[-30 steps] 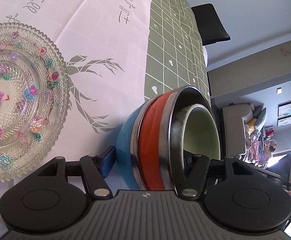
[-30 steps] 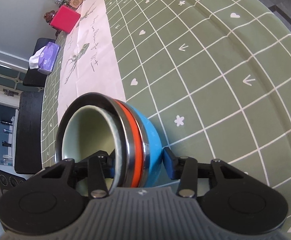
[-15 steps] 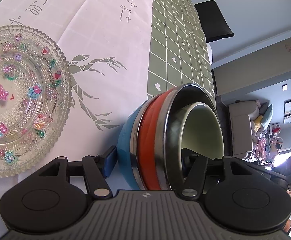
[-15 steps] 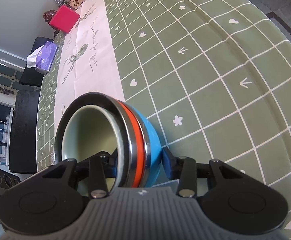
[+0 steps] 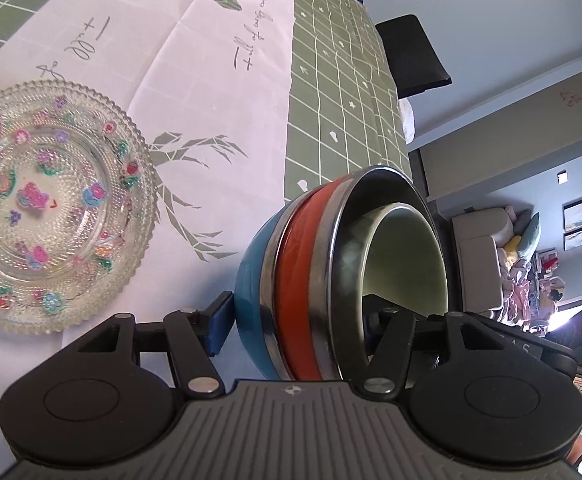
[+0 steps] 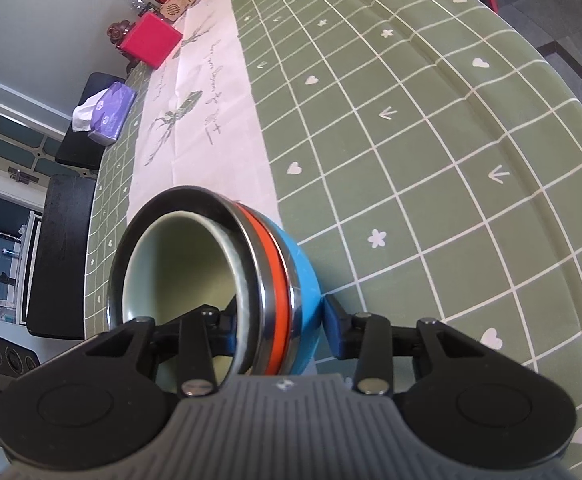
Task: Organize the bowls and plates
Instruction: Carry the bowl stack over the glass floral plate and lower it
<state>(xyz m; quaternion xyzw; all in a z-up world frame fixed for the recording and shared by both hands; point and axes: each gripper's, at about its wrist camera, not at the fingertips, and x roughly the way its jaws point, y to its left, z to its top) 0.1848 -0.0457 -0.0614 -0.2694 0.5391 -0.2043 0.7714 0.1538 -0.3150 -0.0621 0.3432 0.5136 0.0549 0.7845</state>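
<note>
Blue bowl [image 5: 251, 264], orange bowl [image 5: 303, 248], pale-green bowl [image 5: 407, 256]; clear plate [image 5: 51, 216] w/ multicolour flowers; worktop cloth [image 6: 431, 140] green, white grid.

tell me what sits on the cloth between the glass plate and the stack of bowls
Nothing sits there. In the left wrist view, only bare white runner with its grey printed branch lies between the glass plate and the stack of bowls.

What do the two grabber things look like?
Both match. The left gripper and right gripper each have a grey ribbed body with a tiny round logo, two black round discs, black link bars with silver rivets, and blue fingers. No cables or sleeves show.
</note>
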